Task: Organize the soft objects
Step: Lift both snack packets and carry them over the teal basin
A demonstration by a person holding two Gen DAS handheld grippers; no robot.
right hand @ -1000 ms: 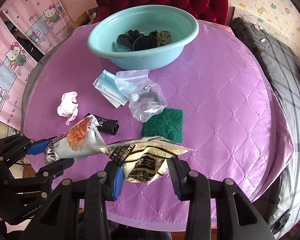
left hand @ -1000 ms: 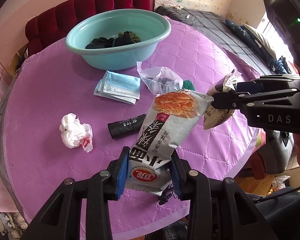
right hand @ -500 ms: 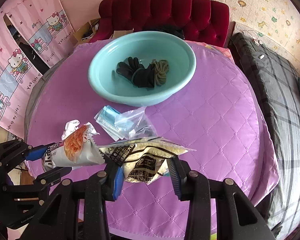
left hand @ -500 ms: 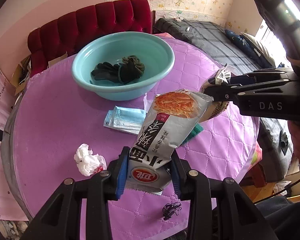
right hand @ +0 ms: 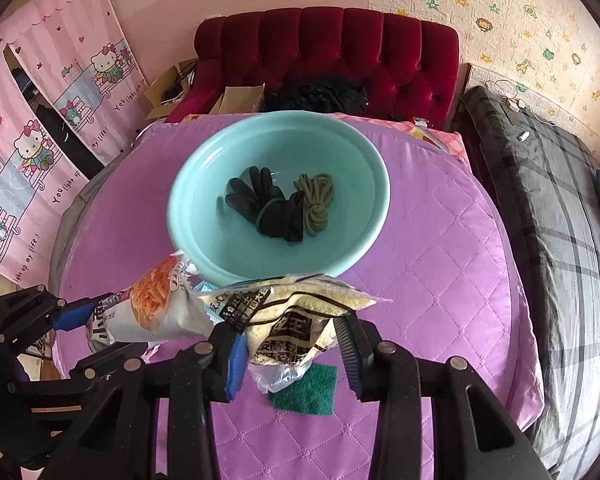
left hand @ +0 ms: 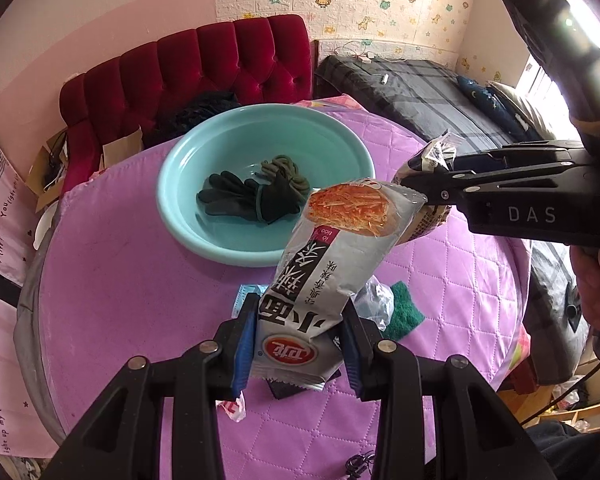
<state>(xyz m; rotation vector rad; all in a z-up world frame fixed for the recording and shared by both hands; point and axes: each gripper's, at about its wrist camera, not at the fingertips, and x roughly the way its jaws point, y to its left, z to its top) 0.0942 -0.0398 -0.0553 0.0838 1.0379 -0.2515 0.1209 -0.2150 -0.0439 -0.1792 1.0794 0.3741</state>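
My left gripper (left hand: 300,344) is shut on a grey snack packet (left hand: 328,276) with an orange picture, held above the purple table; the packet also shows in the right wrist view (right hand: 156,312). My right gripper (right hand: 290,354) is shut on a clear packet of pale grains (right hand: 296,316), seen in the left wrist view (left hand: 428,176) just right of the grey packet's top. A teal basin (right hand: 364,248) ahead holds dark gloves (right hand: 264,208) and a coiled olive cord (right hand: 316,204). Both packets hang near the basin's front rim.
A green scouring pad (right hand: 306,392), a clear plastic bag (left hand: 374,300) and a blue face mask (left hand: 244,296) lie on the quilted purple table (right hand: 440,264) under the grippers. A red tufted sofa (right hand: 340,52) stands behind the table, a bed (right hand: 548,184) to the right.
Both grippers have risen and moved forward toward the basin with their packets. The tissue, black roll and mask have dropped below or behind the grippers in view.
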